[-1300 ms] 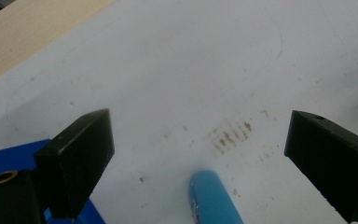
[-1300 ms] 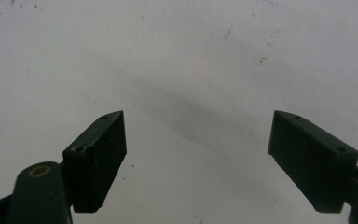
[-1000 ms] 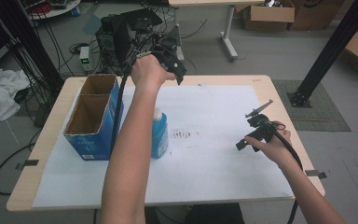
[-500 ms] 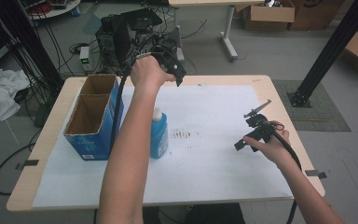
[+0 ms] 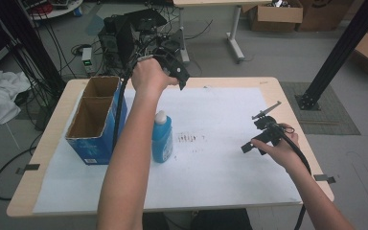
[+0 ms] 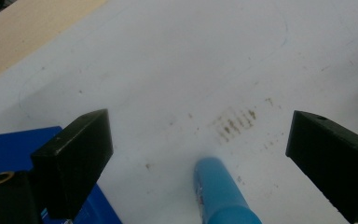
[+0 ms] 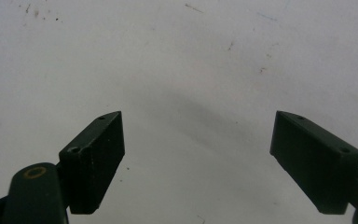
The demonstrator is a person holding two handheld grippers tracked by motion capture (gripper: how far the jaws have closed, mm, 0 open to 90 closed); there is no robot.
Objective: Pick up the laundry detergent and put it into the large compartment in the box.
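A light-blue bottle [image 5: 162, 139] with a white cap stands upright on the white paper, right beside a blue cardboard box [image 5: 93, 122]. My left gripper [image 5: 179, 76] is held high over the table's far edge, jaws open wide. In the left gripper view [image 6: 198, 135] it looks down on the bottle [image 6: 221, 196] and the corner of the box [image 6: 9, 149], with nothing between the jaws. My right gripper [image 5: 258, 129] hovers low over the right side of the paper. In the right gripper view [image 7: 196, 135] its jaws are open over bare paper.
The box has two open compartments, both seemingly empty. Brown smudges [image 5: 189, 139] mark the paper [image 5: 220, 172] just right of the bottle. The wooden table edge [image 5: 287, 91] borders the paper. Behind the table sits black equipment with cables [image 5: 124, 28].
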